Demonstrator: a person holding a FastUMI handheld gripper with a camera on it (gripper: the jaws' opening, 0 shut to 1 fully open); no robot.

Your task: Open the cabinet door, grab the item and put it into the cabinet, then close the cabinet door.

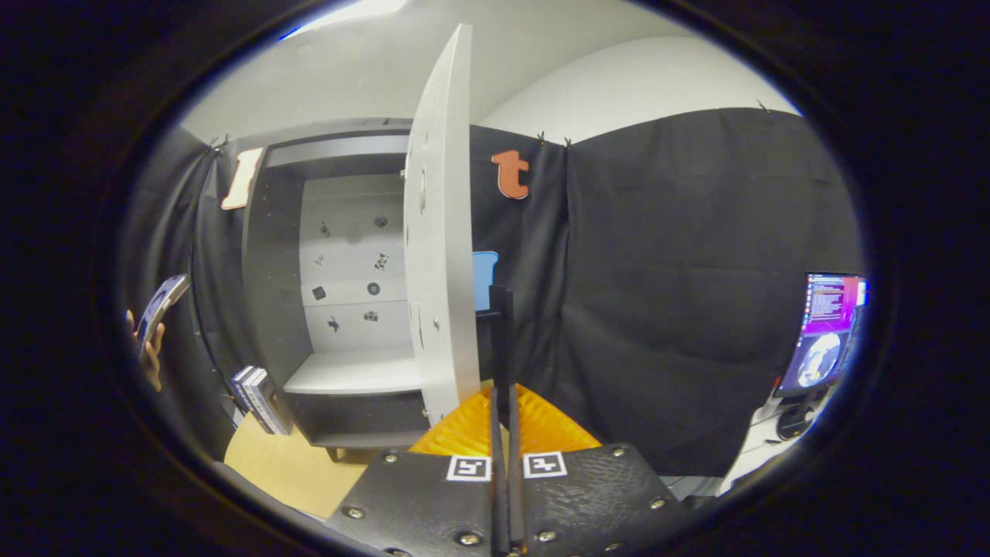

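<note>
The gripper (504, 340) has its two fingers (501, 363) pressed together with no gap and nothing between them, and they stand just beside the free edge of the cabinet door (442, 232), which is swung open toward the camera. The cabinet (332, 263) stands on the table (286, 464) beyond and left of the fingers, with a bare shelf (356, 371) inside. Some books (259, 398) lean beside the cabinet's left wall, and a hand (151, 348) holds a phone (162, 305) further left; which thing is the item to put away, I cannot tell.

Even indoor light, heavy fisheye warp
Ceiling glow at 12 o'clock; cabinet (340, 309) interior softly shadowed; monitor (827, 333) glares at 3 o'clock; straight edges bow and blur toward the rim
</note>
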